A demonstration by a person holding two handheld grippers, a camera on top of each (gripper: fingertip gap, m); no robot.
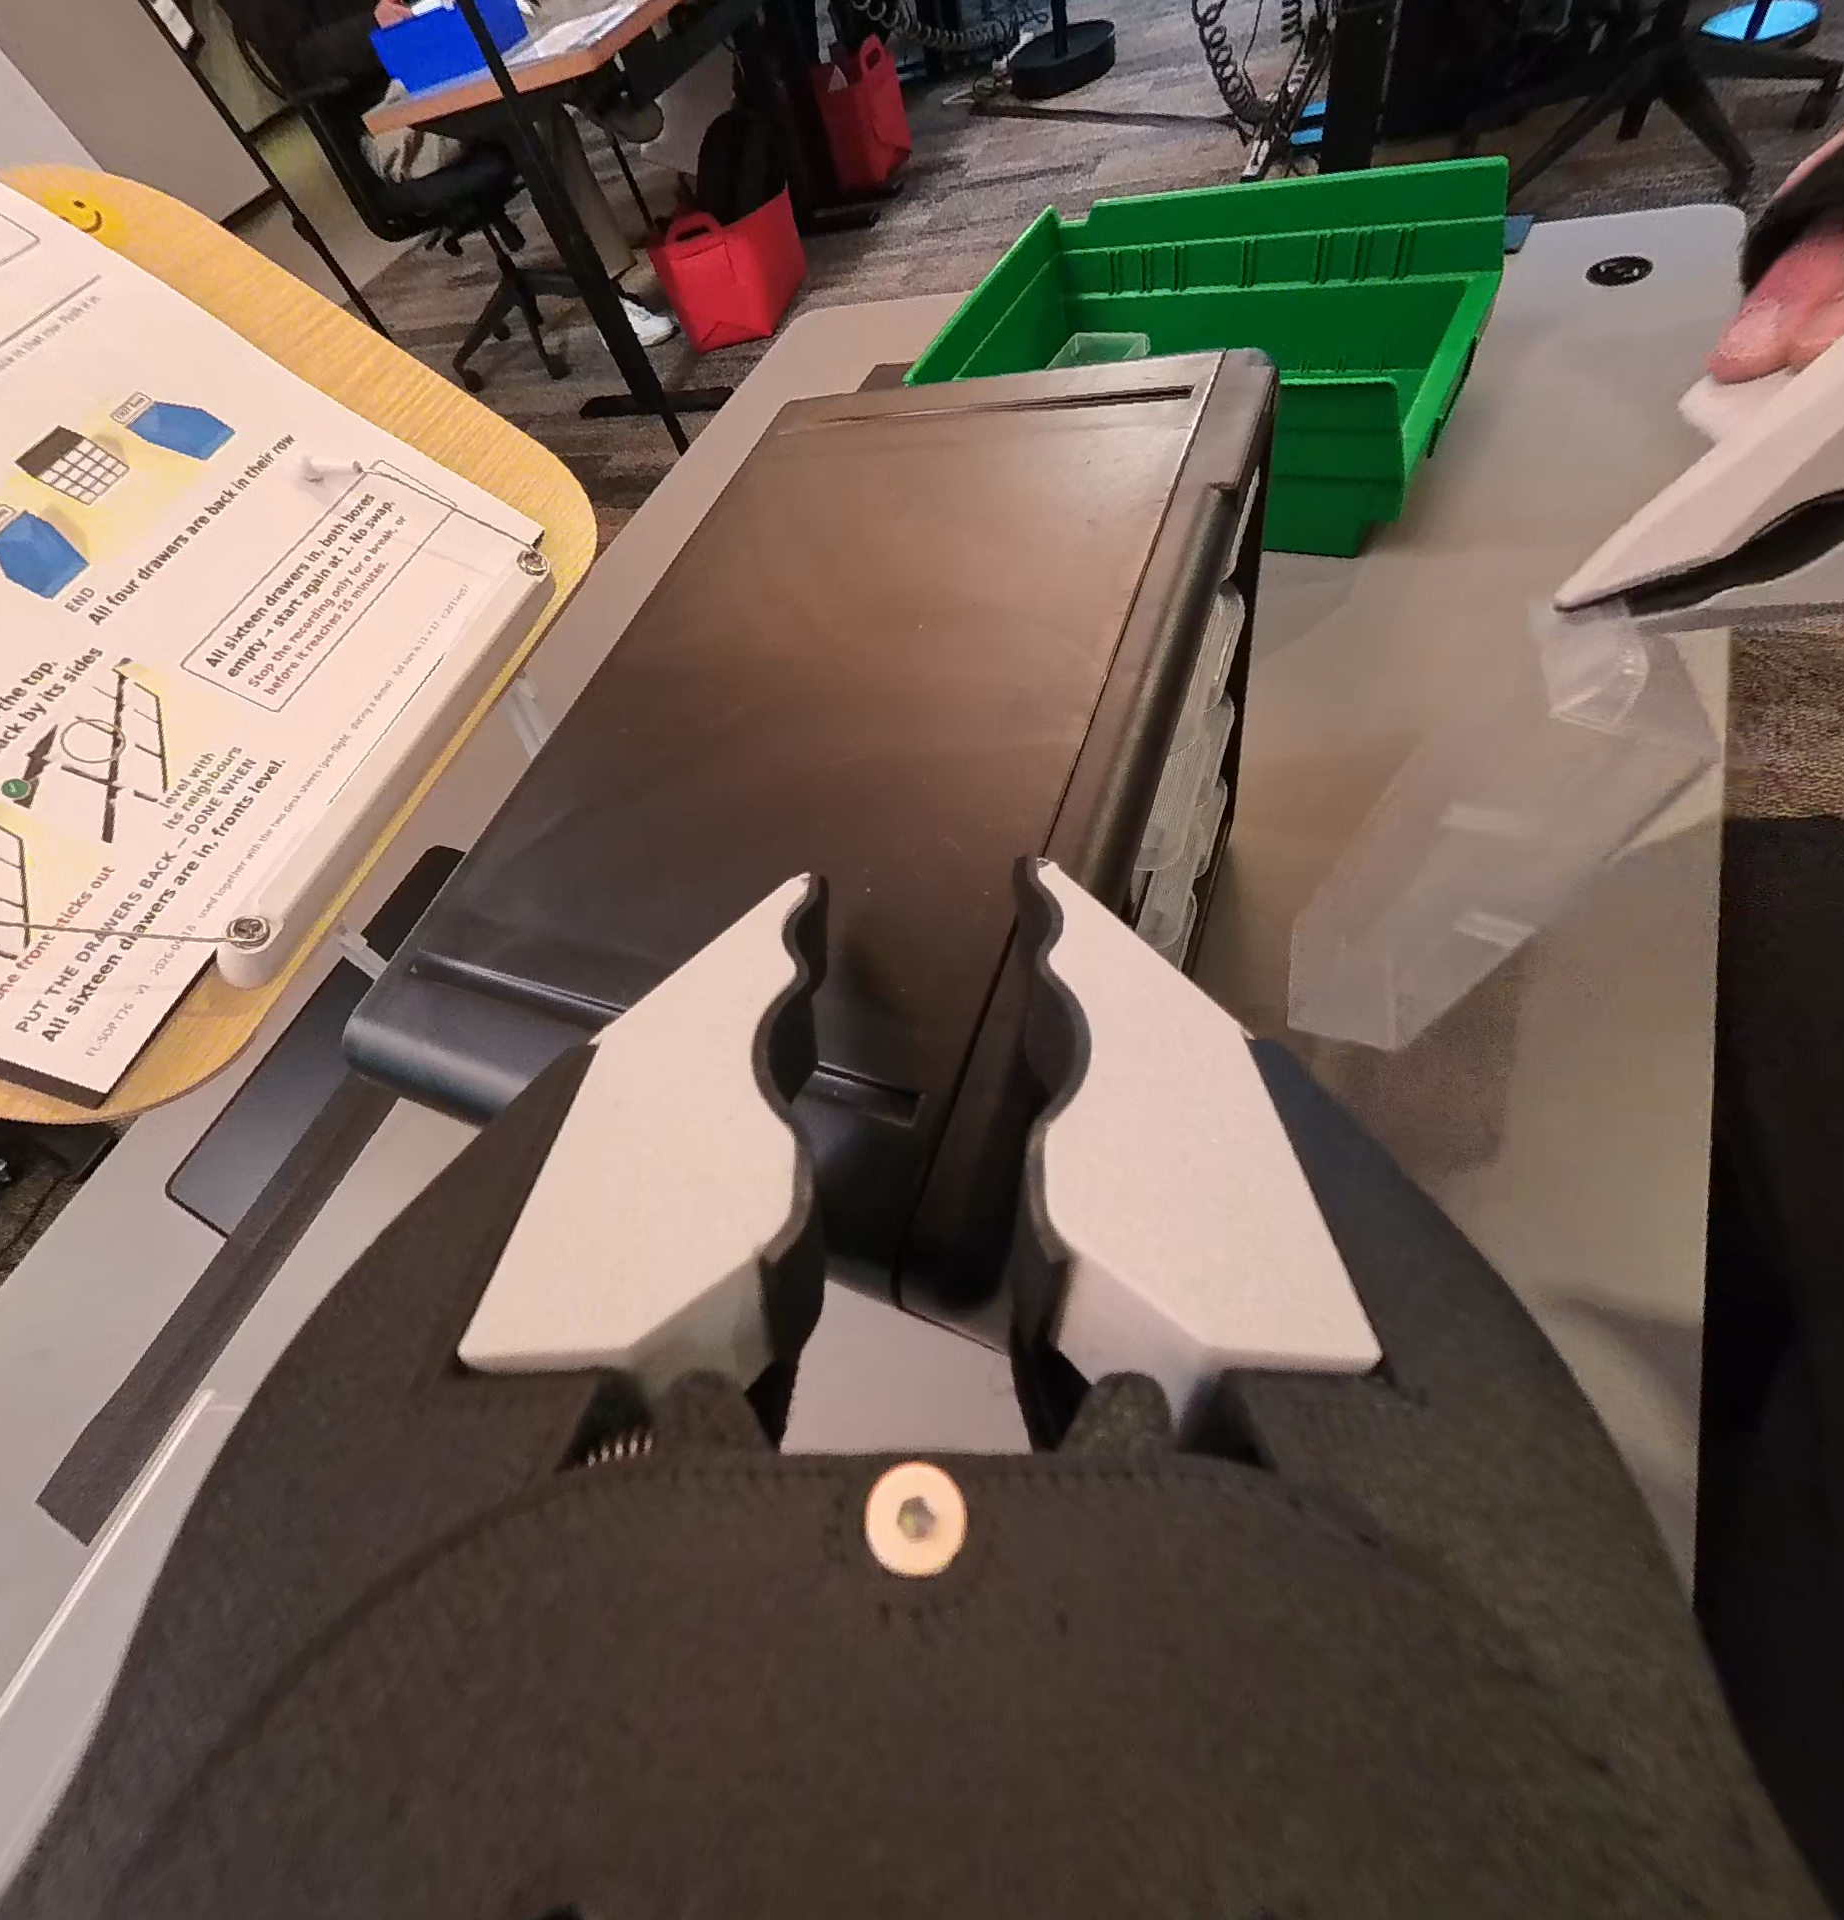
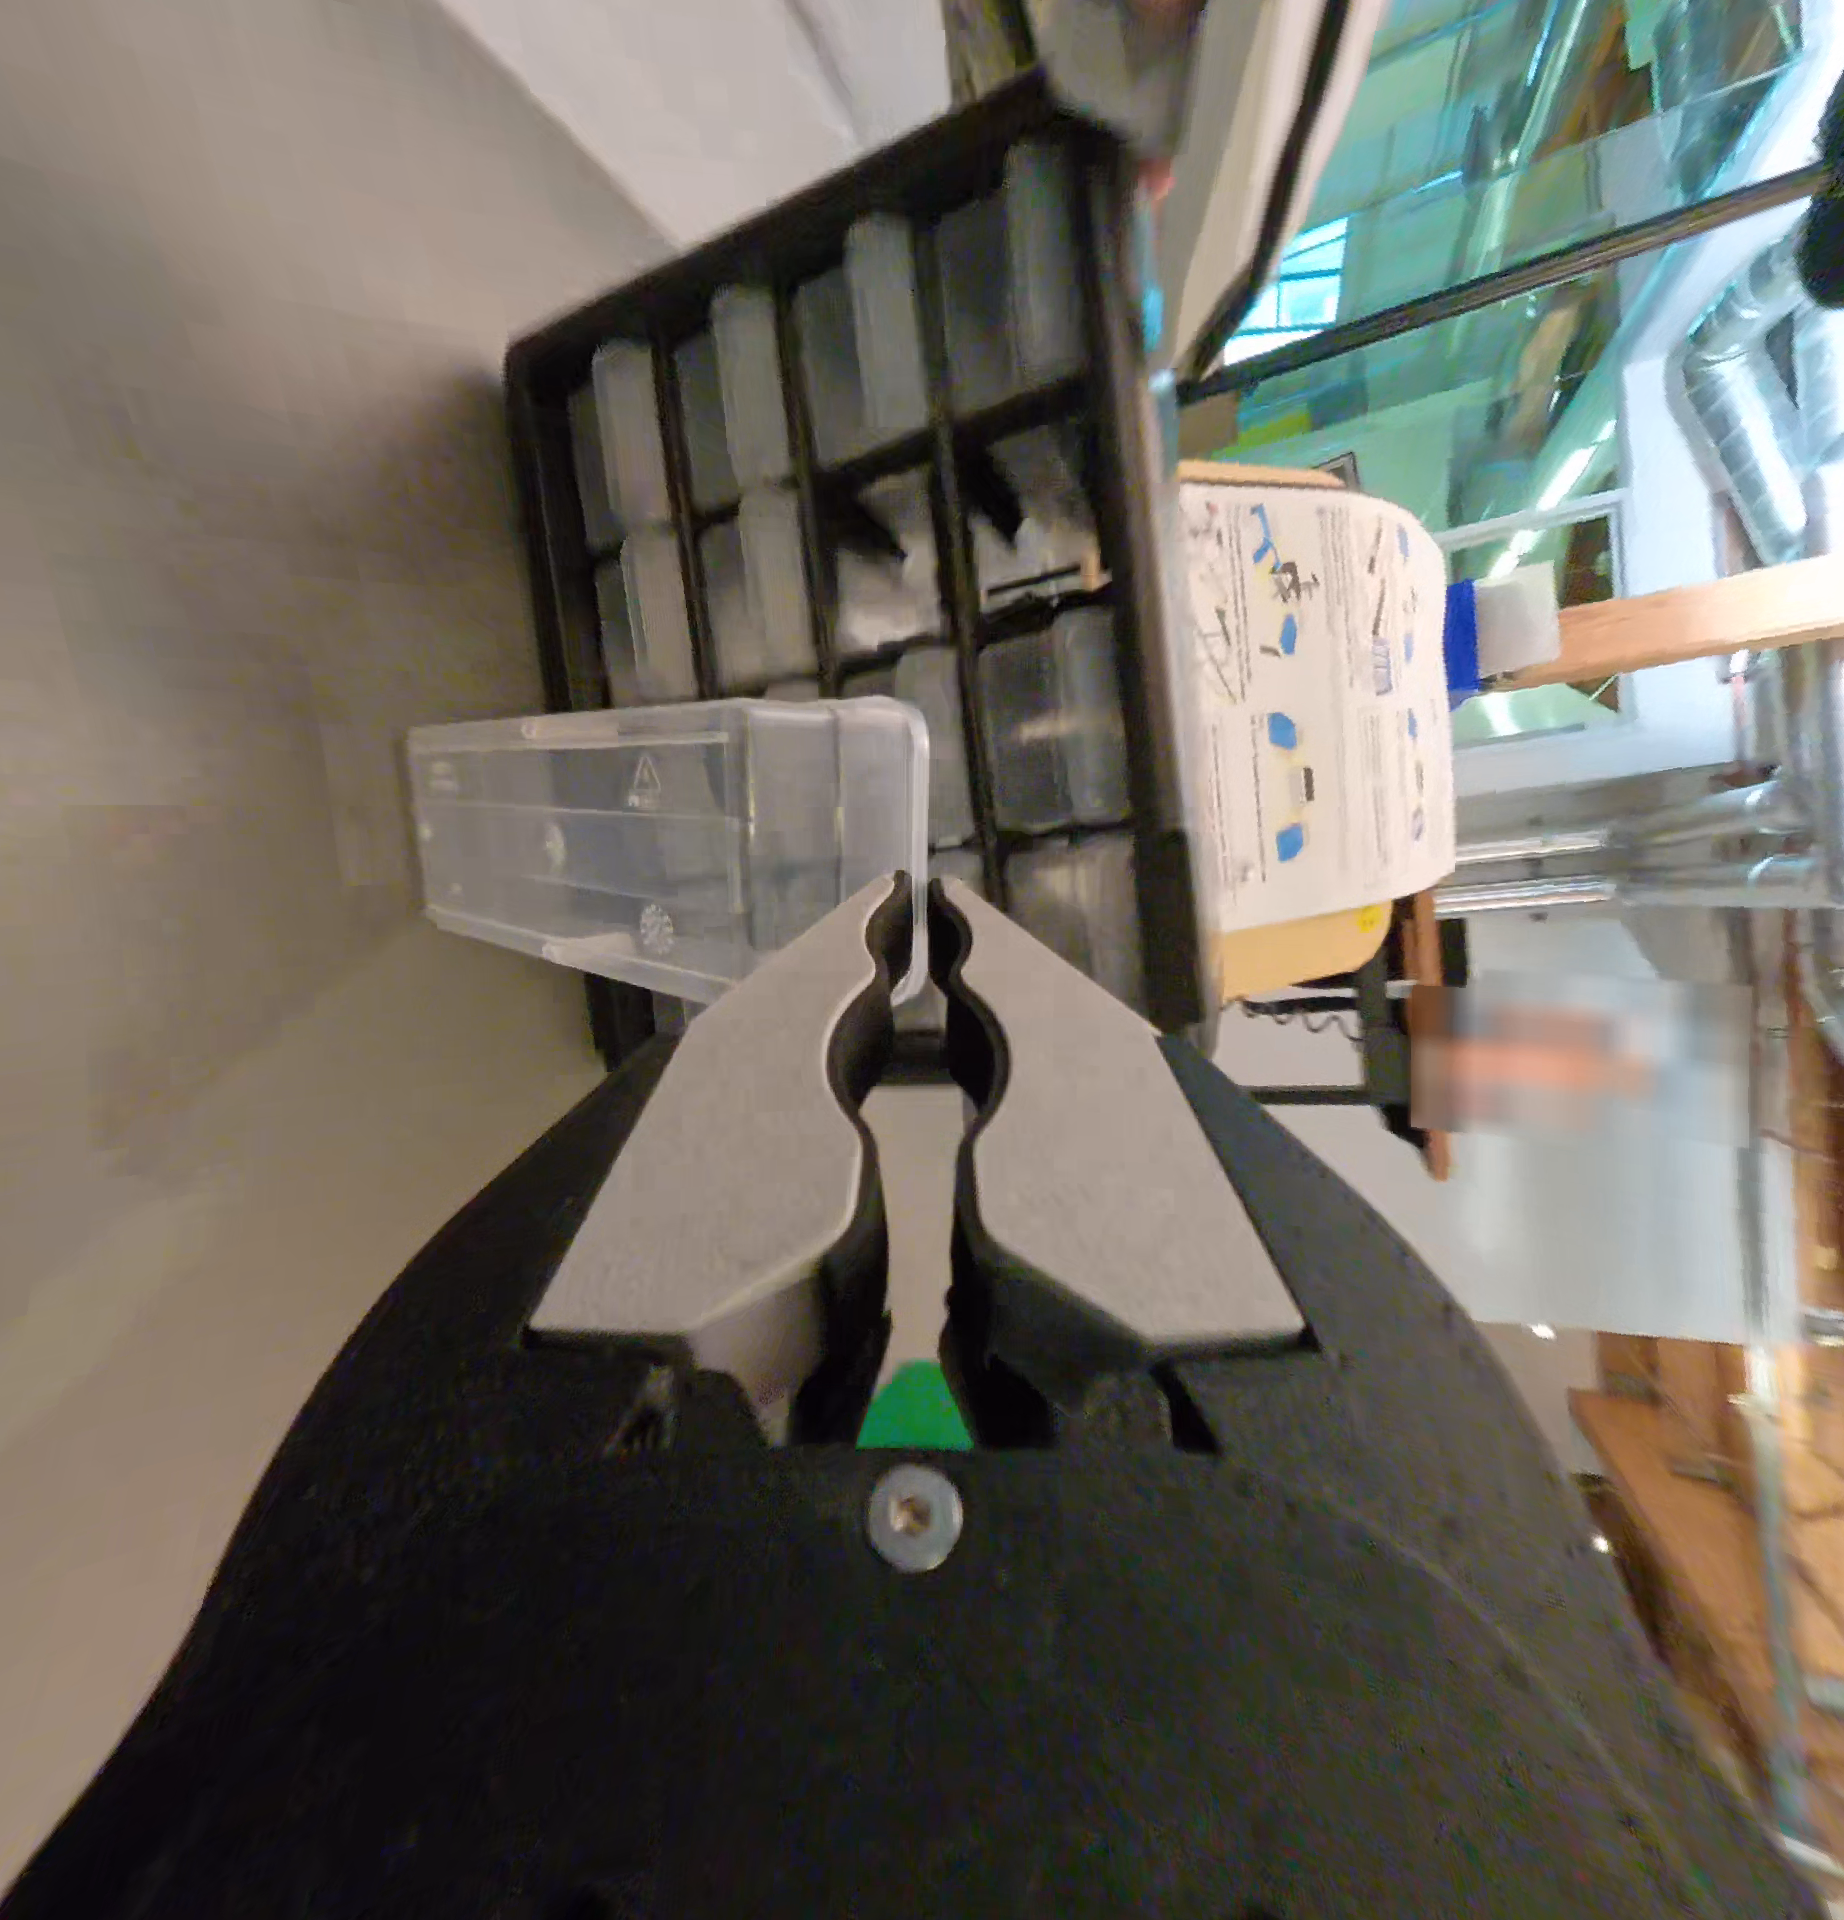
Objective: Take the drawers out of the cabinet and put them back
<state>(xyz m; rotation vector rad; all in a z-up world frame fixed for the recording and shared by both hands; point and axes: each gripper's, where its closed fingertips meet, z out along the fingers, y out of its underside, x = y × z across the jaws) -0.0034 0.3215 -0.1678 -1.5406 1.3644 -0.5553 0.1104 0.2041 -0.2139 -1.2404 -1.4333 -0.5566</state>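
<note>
**Right jaws carry a clear drawer clear of the cabinet**

The right gripper (image 2: 916, 894) has its jaws pressed together on the thin front lip of a clear, oblong plastic drawer (image 2: 648, 831), which hangs out to the left of the jaw tips in the right wrist view. Just beyond the tips stands the black plastic multi-drawer cabinet (image 2: 845, 540), its grid front facing them. Most slots hold clear drawers; a few near the middle look dark and empty.

The left gripper (image 1: 918, 894) has its jaws apart and holds nothing. They sit over the near end of the cabinet's flat black top (image 1: 897, 644), probably steadying it, though contact cannot be confirmed. To the right of these jaws, the same drawer (image 1: 1500, 831) appears blurred above the grey tabletop (image 1: 1417, 1195). Ahead, past the cabinet, rests a green plastic bin (image 1: 1261, 312).

Judging by the empty slots and the drawer held free, this is the removal or carrying stage; whether the drawer is leaving or returning cannot be told. The next move calls for either setting it in the bin or lining it up squarely with an open slot.

The right wrist view is smeared, so slot counts are unsure. The bin's contents are mostly hidden behind the cabinet. An instruction sheet on a wooden board (image 1: 274, 644) lies left of the left jaws, cut off by the frame.
</note>
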